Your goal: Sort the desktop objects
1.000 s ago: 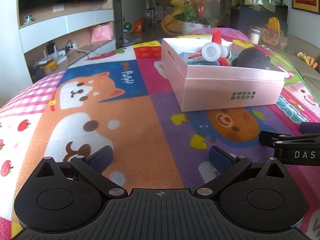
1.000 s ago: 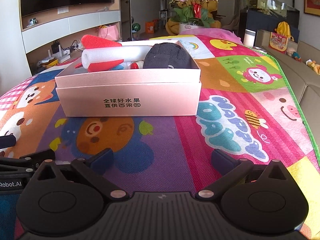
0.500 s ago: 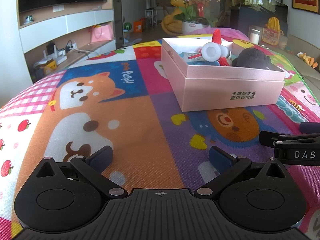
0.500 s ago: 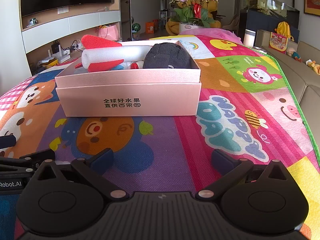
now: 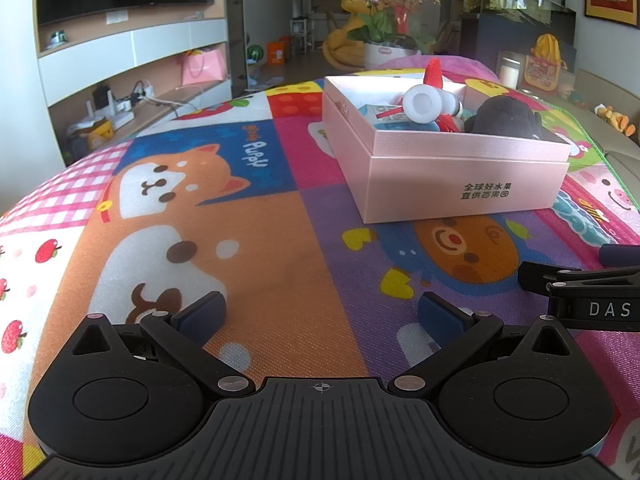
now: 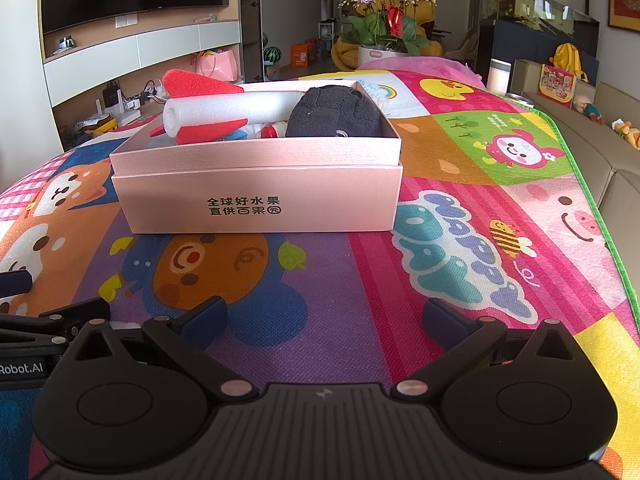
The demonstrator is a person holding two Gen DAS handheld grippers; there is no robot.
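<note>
**Inspector A:** Nearest the lens, lower frame in both views: we record the left tongs (image 5: 320, 316) and the right tongs (image 6: 325, 316) with jaws spread wide and nothing between them, both low over the cartoon play mat (image 6: 460, 264) covering the bench. Each pair shows at the edge of the other's view, so they sit side by side.

**Inspector B:** And the mat between tongs and box?

**Inspector A:** We find no loose item on any visible part of it. Beyond, at frame centre in the right view and upper right in the left view, stands the pink box (image 6: 256, 204), open-topped, dark lettering on its front wall.

**Inspector B:** Contents?

**Inspector A:** A white foam rocket with red fins (image 6: 224, 114) lying across the left portion, a black plush object (image 6: 334, 114) at the right, and smaller blue and red pieces beneath, too hidden to identify.

**Inspector B:** Progress?

**Inspector A:** We judge the sorting complete or nearly so; nothing appears left outside the box.
</note>
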